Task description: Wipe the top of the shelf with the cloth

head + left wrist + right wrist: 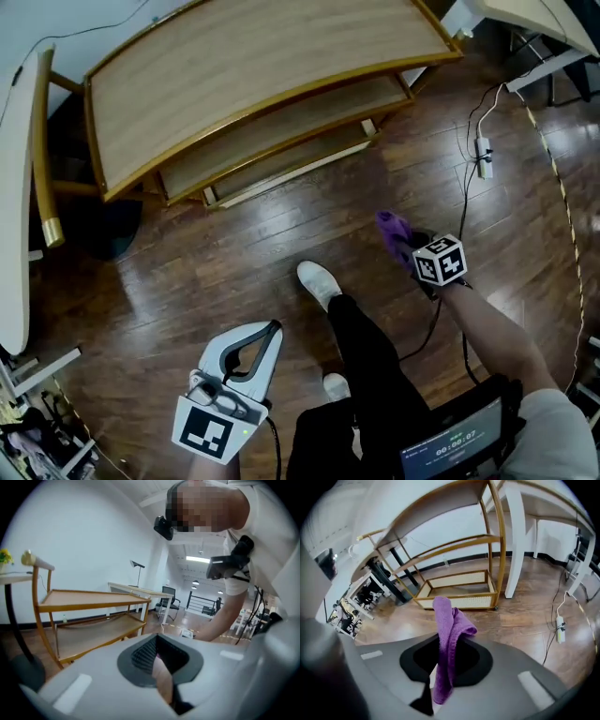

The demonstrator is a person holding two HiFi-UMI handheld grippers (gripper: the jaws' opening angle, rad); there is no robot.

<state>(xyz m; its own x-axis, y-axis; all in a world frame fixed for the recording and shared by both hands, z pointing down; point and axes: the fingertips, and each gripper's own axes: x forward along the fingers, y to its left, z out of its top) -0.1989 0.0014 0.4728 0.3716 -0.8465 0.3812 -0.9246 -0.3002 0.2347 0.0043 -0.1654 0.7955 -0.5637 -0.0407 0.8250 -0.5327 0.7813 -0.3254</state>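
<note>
The wooden shelf [262, 70] stands ahead of me on the floor, its broad top bare, with two lower levels showing under its near edge. My right gripper [408, 246] hovers over the floor short of the shelf, shut on a purple cloth [394, 230]. In the right gripper view the cloth [447, 634] sticks up from between the jaws of the right gripper [443, 670] and flops over, with the shelf [499, 541] beyond. My left gripper [271, 328] hangs low at my left side, shut and holding nothing. The left gripper [161, 670] view shows the shelf [89, 597] side-on.
A power strip [483, 157] with cables lies on the wooden floor right of the shelf. White tables stand at the far right [534, 14] and along the left edge [14, 187]. My shoe [319, 281] is planted between the grippers.
</note>
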